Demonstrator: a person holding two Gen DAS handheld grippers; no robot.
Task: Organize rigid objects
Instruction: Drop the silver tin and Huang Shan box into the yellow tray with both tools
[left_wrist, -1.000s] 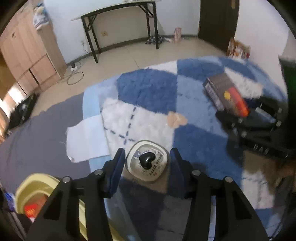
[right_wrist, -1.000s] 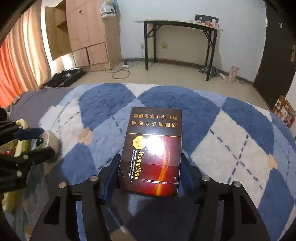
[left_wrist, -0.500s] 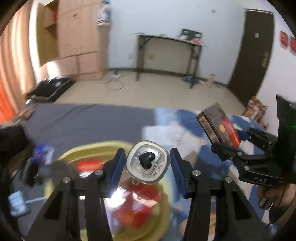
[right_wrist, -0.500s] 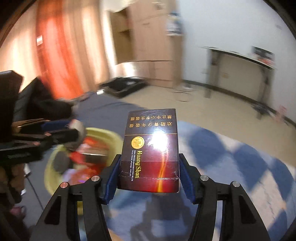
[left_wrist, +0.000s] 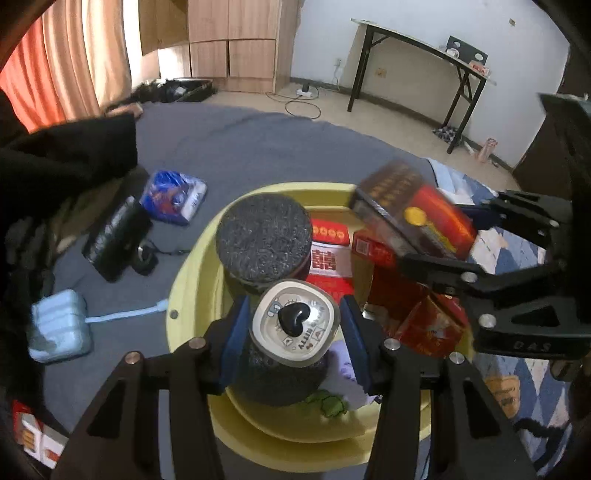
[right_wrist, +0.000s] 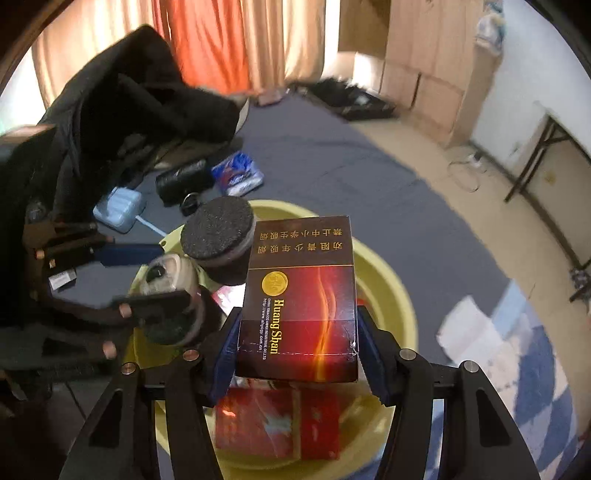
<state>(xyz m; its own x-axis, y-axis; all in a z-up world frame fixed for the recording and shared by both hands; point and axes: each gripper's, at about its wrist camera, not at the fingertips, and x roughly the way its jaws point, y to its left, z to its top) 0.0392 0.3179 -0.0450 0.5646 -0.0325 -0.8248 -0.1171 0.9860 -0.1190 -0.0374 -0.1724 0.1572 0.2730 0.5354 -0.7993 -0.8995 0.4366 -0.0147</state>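
My left gripper (left_wrist: 293, 326) is shut on a small rounded white tin (left_wrist: 294, 328) with a black heart knob, held over the yellow basin (left_wrist: 192, 273). My right gripper (right_wrist: 297, 341) is shut on a dark brown and red cigarette box (right_wrist: 300, 291), also above the yellow basin (right_wrist: 384, 280). In the left wrist view the box (left_wrist: 413, 210) hangs at the right over red cartons (left_wrist: 424, 314) inside the basin. Two round black-topped containers (left_wrist: 264, 236) sit in the basin too. In the right wrist view the tin (right_wrist: 166, 275) and left gripper show at the left.
On the grey sheet left of the basin lie a blue and white packet (left_wrist: 173, 197), a black case (left_wrist: 116, 240) and a pale blue pouch (left_wrist: 59, 326). A black garment (right_wrist: 122, 107) is heaped at the left. A blue-checked blanket (right_wrist: 535, 373) lies to the right.
Both grippers swung from the blue-checked blanket leftward to above the yellow basin, carrying the tin and the cigarette box. Neither grip changed.
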